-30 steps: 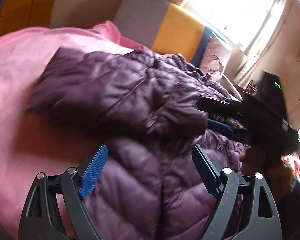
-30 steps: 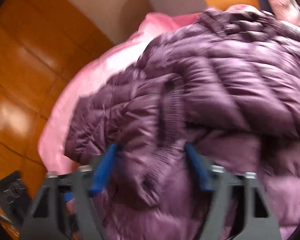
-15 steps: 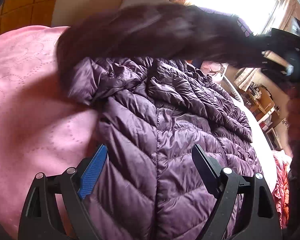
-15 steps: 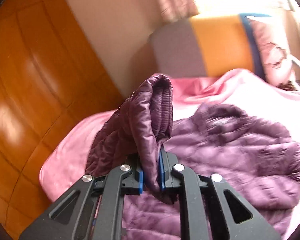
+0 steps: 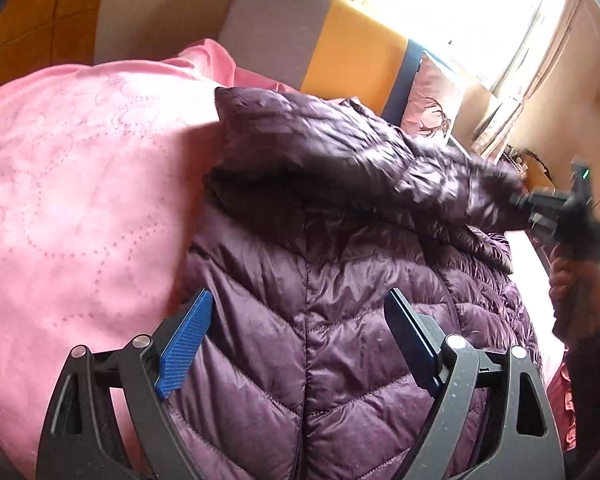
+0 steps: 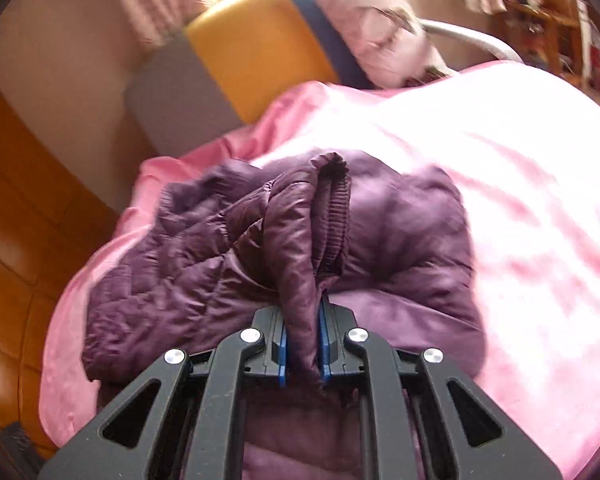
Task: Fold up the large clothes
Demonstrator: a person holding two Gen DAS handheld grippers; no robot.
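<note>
A purple quilted puffer jacket (image 5: 332, 320) lies on a pink bedspread (image 5: 72, 208). My left gripper (image 5: 296, 340) is open and empty, its fingers low over the jacket's body near the centre seam. My right gripper (image 6: 303, 340) is shut on the jacket's sleeve (image 6: 300, 248) near its ribbed cuff (image 6: 336, 216). In the left wrist view the right gripper (image 5: 540, 212) is at the far right, holding the sleeve (image 5: 360, 160) stretched across the jacket's upper part. The jacket's body (image 6: 180, 264) shows below the held sleeve in the right wrist view.
A grey, yellow and blue headboard (image 5: 340, 48) stands at the far end of the bed with a pillow (image 5: 432, 104) against it. A bright window (image 5: 460, 12) is behind. Wooden panelling (image 6: 16, 208) runs along the left. A cluttered wooden shelf (image 6: 548, 8) stands at the far right.
My right gripper closed on the sleeve cuff, lifted it off the jacket and has carried it across to the right and lower. The left gripper stayed open over the jacket.
</note>
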